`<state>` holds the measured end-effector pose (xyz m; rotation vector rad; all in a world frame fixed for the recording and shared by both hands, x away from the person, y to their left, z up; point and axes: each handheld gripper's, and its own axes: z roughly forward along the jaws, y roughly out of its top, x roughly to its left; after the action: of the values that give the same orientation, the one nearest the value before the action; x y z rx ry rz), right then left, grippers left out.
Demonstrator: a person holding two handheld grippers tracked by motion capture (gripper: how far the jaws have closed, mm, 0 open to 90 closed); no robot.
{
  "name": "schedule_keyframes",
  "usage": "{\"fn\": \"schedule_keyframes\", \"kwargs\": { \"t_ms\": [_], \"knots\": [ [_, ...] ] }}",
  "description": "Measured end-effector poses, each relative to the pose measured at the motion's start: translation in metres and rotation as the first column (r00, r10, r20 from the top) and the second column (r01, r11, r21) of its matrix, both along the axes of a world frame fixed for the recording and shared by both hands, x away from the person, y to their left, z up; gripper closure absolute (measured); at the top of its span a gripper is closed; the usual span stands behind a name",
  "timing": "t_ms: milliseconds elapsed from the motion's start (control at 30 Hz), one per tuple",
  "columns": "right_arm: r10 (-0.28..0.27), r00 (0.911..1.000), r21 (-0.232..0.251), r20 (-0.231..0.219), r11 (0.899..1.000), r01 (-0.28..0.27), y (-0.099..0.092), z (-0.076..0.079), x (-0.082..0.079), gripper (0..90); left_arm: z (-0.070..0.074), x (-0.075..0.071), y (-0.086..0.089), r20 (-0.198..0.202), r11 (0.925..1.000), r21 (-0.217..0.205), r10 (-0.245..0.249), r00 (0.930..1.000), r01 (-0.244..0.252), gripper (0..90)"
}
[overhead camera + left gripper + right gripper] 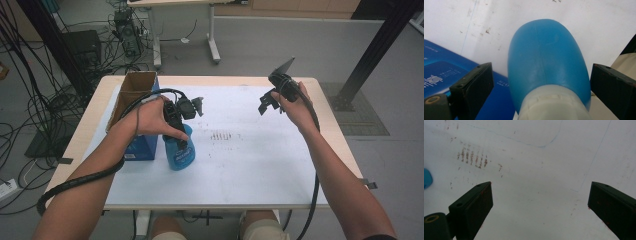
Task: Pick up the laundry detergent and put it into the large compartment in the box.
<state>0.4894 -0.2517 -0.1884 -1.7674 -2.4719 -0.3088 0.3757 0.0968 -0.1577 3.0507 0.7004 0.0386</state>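
A blue plastic bottle (179,152) stands upright on the white sheet (250,165), against a blue box. My left gripper (179,137) points down over its top. In the left gripper view the bottle's blue body (546,57) and white neck collar (549,105) sit between the two jaws of the left gripper (541,67). The jaws stand open, with a gap on each side of the bottle. My right gripper (266,104) is held in the air over the far right of the sheet. In its own view the right gripper (539,185) is open with nothing between its jaws.
A blue box (142,145) lies left of the bottle, with an open cardboard box (132,92) behind it. Brown smudge marks (222,135) stain the middle of the sheet. The table's edges lie close around the sheet. Cables trail from both grippers.
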Motion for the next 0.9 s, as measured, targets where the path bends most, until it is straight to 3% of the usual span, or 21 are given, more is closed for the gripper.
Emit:
{"fn": "schedule_keyframes", "kwargs": {
  "t_ms": [900],
  "knots": [
    [0.002,1.0,0.001,0.008,1.0,-0.002,0.0001,0.0008,-0.0019,5.7,0.0013,-0.0006,0.0002,0.004,1.0,-0.005,-0.005,1.0,0.005,6.5]
  ]
}}
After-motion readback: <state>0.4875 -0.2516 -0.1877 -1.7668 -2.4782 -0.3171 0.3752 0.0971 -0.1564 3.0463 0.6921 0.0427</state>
